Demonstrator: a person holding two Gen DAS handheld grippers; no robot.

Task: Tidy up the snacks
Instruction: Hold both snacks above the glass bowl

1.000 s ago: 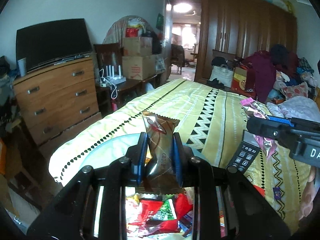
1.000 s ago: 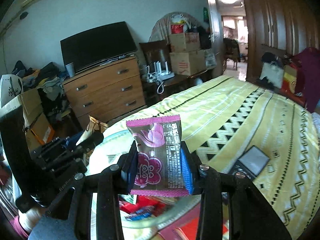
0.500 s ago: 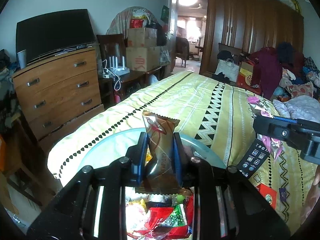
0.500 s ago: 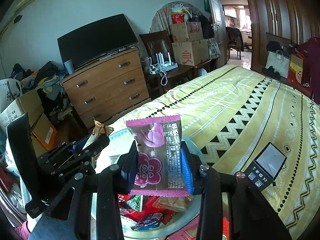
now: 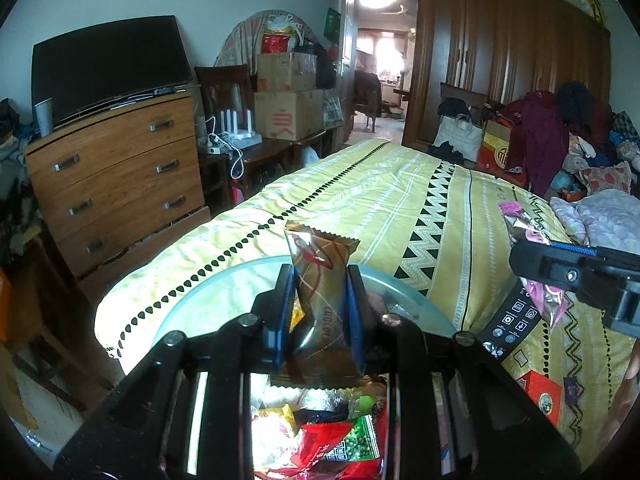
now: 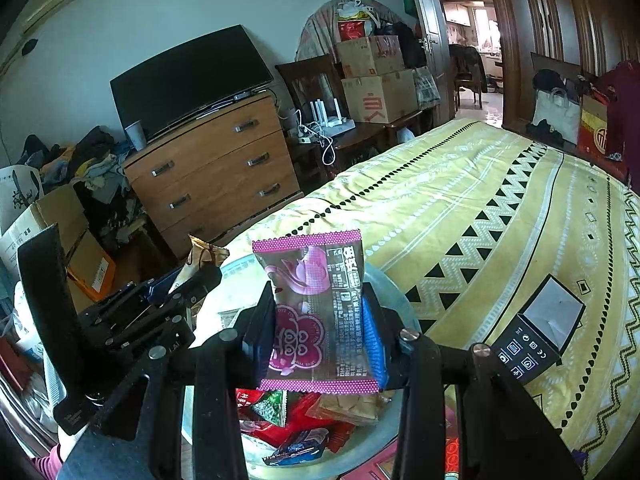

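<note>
My left gripper (image 5: pixel 320 308) is shut on a gold-brown chocolate snack packet (image 5: pixel 320 280), held upright over a pale glass plate (image 5: pixel 224 292) on the bed. Several loose snacks (image 5: pixel 332 440) in red and green wrappers lie in the plate beneath it. My right gripper (image 6: pixel 318 334) is shut on a pink-and-brown snack packet (image 6: pixel 316 312), also upright above the plate (image 6: pixel 394 296). In the right wrist view the left gripper (image 6: pixel 188 280) shows at the left with its gold packet (image 6: pixel 202 258). In the left wrist view the right gripper (image 5: pixel 576 276) enters from the right with the pink packet (image 5: pixel 520 224).
The plate rests on a yellow patterned bedspread (image 5: pixel 400 200). A black device with a screen and buttons (image 6: pixel 536 336) lies to the right of the plate. A wooden dresser (image 5: pixel 116 176) with a television stands left of the bed; clothes (image 5: pixel 580 152) pile at the far right.
Both grippers have sunk a little toward the plate, each keeping its packet. More of the snacks in the plate shows beneath them.
</note>
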